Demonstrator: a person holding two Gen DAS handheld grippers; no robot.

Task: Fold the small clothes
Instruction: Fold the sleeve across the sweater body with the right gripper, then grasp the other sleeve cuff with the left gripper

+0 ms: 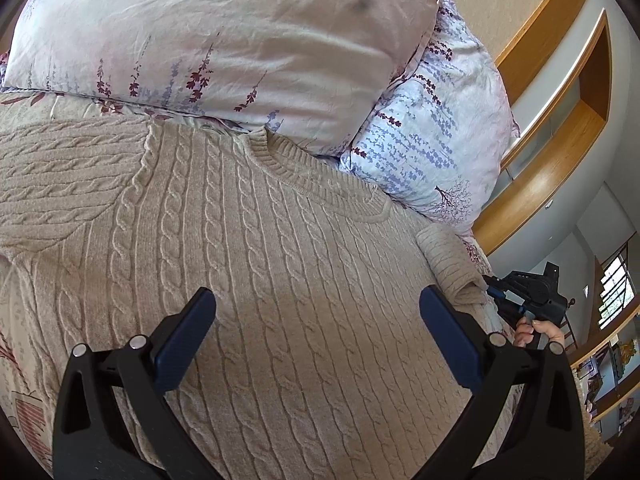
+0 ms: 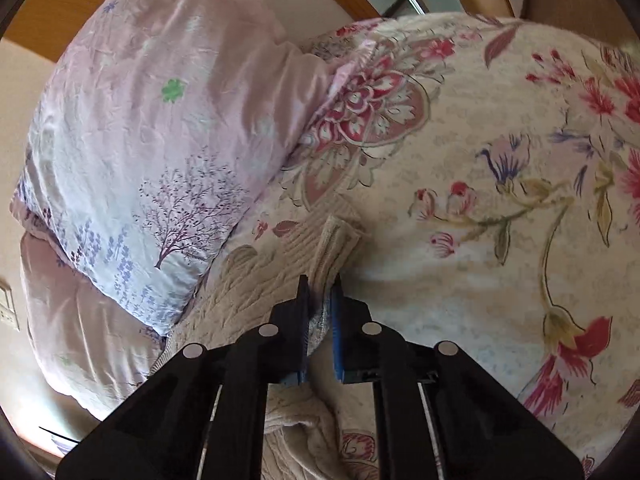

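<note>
A beige cable-knit sweater [image 1: 248, 248] lies flat on the bed, its collar [image 1: 320, 176] toward the pillows. My left gripper [image 1: 316, 312] is open and empty, hovering over the sweater's chest. The sweater's sleeve [image 1: 452, 264] is folded over at the right edge. My right gripper [image 1: 496, 286] shows at the right of the left wrist view, at the sleeve's cuff. In the right wrist view my right gripper [image 2: 320, 292] is shut on the ribbed cuff of the sleeve [image 2: 340, 240], lifted slightly off the bedspread.
Two floral pillows [image 1: 224, 48] [image 2: 160, 152] lie at the head of the bed. A flowered bedspread [image 2: 500, 160] covers the bed to the right. A wooden headboard with shelves [image 1: 560, 120] stands beyond the pillows.
</note>
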